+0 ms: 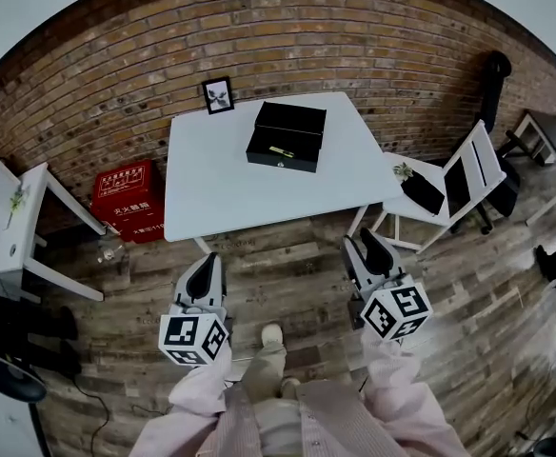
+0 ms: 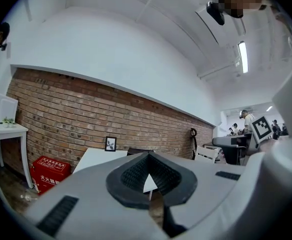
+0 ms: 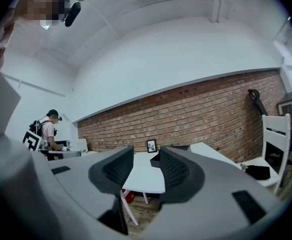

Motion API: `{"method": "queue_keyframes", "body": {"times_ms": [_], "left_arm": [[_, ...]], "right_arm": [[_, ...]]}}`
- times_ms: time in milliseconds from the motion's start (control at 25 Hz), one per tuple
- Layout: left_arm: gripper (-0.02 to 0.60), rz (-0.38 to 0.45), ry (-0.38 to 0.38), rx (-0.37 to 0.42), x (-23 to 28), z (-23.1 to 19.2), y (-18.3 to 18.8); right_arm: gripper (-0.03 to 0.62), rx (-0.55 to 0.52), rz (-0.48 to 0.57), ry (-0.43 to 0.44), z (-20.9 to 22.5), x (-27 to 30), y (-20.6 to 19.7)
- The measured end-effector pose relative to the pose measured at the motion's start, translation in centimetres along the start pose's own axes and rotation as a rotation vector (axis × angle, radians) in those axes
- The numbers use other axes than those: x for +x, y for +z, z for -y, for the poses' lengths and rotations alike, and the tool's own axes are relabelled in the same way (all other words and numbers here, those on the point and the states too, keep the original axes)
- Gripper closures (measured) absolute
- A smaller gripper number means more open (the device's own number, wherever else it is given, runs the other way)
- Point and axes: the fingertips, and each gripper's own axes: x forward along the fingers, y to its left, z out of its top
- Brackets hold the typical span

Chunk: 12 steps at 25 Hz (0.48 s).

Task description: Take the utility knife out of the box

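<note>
Left claw [image 1: 205, 265]: clenched. In its own view the tips of the left claw [image 2: 147, 158] meet, leaving only a small diamond gap behind them, and nothing is gripped.
Right claw [image 1: 367, 247]: released. Its own view shows the right claw [image 3: 147, 170] with jaws well apart and nothing between them, only the tabletop [image 3: 143, 176] seen through the gap.
Position of claws: both are held level over the wood floor [image 1: 287, 274], short of the tabletop [image 1: 221, 184] and touching nothing.
Utility knife [image 1: 280, 150]: a small yellowish thing lying inside the black box [image 1: 284, 147]. It is too small for detail.
Box: it stands toward the far side of the tabletop, lid raised, with a picture frame [image 1: 218, 95] behind it by the brick wall [image 1: 354, 55].
Head view only: the knife in the box, the person's legs, and a black item [image 1: 423, 194] on the white chair [image 1: 449, 184].
Left claw view only: people at a desk far right [image 2: 246, 121], plus the red case [image 2: 50, 171] on the floor under the wall.
Right claw view only: a person with a backpack [image 3: 48, 130] at far left; the box [image 3: 155, 159] shows only as a dark edge beside the jaw.
</note>
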Motion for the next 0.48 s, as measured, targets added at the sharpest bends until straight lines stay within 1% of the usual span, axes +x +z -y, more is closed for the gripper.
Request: {"method": "queue_keyframes", "body": {"times_ms": [200, 480], "left_arm": [[0.589, 0.001, -0.004, -0.009, 4.1, -2.1, 0.7], [0.589, 0.003, -0.012, -0.029, 8.5, -4.9, 1.5]], "right_arm": [[0.447, 0.01, -0.016, 0.003, 1.3, 4.6, 0.2], [0.447, 0.001, -0.042, 0.011, 2.3, 9.7, 0.7]]}}
